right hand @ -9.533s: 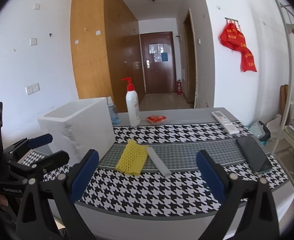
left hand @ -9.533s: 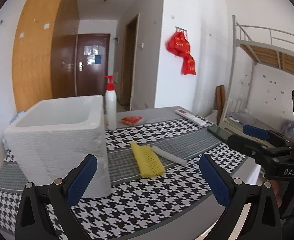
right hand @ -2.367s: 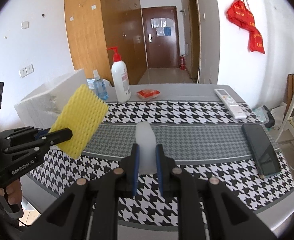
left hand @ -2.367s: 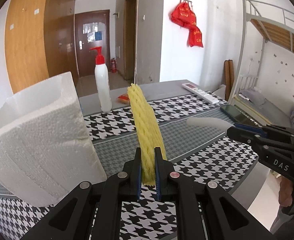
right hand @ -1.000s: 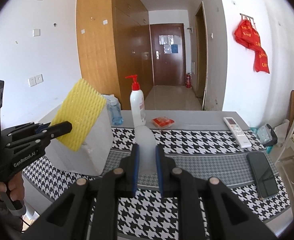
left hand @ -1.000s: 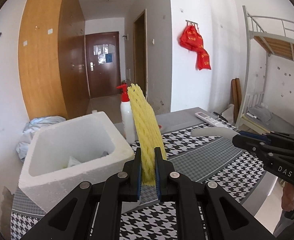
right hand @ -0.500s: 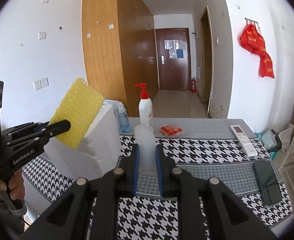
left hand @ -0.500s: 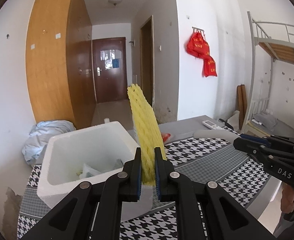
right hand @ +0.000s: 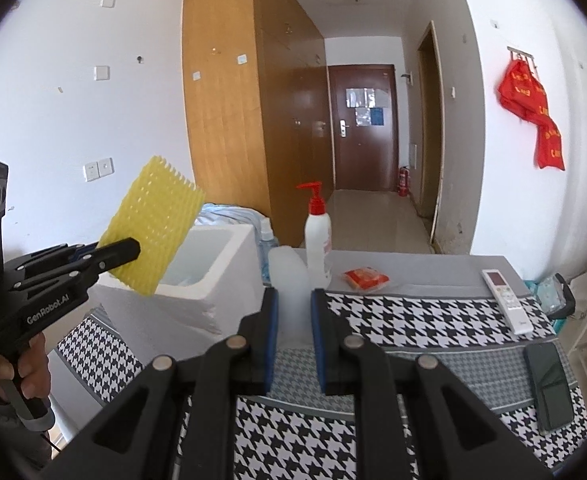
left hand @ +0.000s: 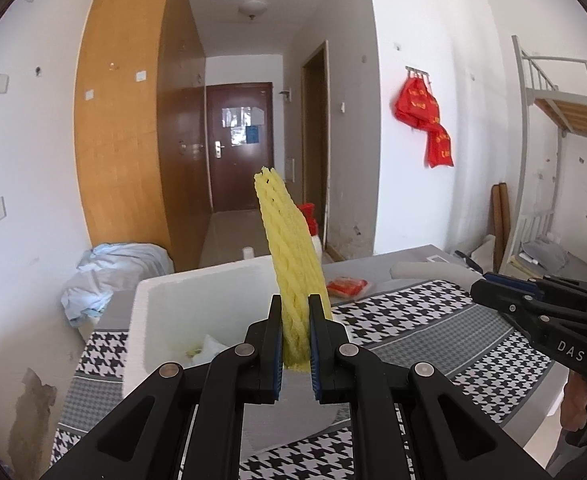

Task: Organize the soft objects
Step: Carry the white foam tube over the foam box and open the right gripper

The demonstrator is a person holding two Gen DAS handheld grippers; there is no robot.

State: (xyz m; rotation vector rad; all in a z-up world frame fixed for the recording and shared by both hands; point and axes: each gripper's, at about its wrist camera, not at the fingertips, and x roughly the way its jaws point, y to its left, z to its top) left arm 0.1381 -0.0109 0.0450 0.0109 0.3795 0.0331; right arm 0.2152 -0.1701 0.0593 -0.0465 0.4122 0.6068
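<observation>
Left wrist view: left gripper (left hand: 296, 344) clamped on yellow foam net (left hand: 293, 264), frame centre, above foam box (left hand: 141, 312). Lower inside the rim before releasing.

Right wrist view: right gripper (right hand: 294, 320) clamped on white foam piece (right hand: 289, 276), centre; box at mid-left. Hold clear.

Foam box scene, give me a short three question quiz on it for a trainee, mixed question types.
1. True or false: the left tool is shut on the yellow foam net.
2. Multiple choice: what does the right tool hold? A) pump bottle B) white foam sheet C) remote control
3. Fill in: the white foam box holding soft scraps has its top ____.

Key:
1. True; the net stands up from the tool, over the box.
2. B, the white foam sheet. The pump bottle and remote control are on the table.
3. Open.
</observation>
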